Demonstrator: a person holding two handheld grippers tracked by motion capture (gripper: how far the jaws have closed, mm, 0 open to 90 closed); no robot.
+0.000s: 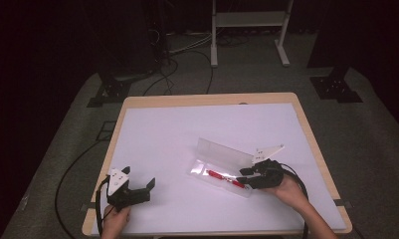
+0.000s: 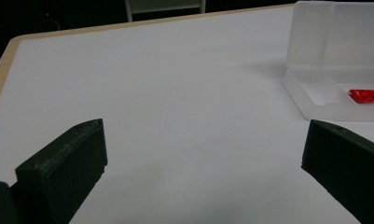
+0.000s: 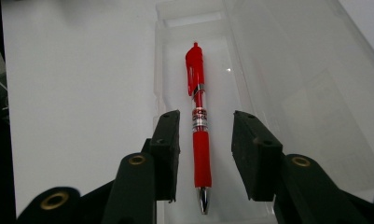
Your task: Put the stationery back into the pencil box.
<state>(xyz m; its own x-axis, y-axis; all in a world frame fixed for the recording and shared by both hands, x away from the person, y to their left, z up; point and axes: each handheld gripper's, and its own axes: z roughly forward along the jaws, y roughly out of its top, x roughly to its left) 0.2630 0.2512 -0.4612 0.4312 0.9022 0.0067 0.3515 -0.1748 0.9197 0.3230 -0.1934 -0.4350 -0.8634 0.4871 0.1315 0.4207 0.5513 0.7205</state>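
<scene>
My right claw [image 3: 203, 154] hangs over the clear case [image 3: 287, 93] with its jaws part open, one on each side of the red pen [image 3: 199, 135], not touching it; the pen lies in the case's tray, tip toward me; my left claw [image 2: 198, 158] gapes wide and empty over the white table [image 2: 175, 84], the case ahead to its right.

White-topped table [image 1: 187, 124], metal stand [image 1: 249, 20] behind

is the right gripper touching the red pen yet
Apart. In the right gripper view the right gripper straddles the red pen, with clear plastic of the case showing between each of the fingers and the pen.
</scene>
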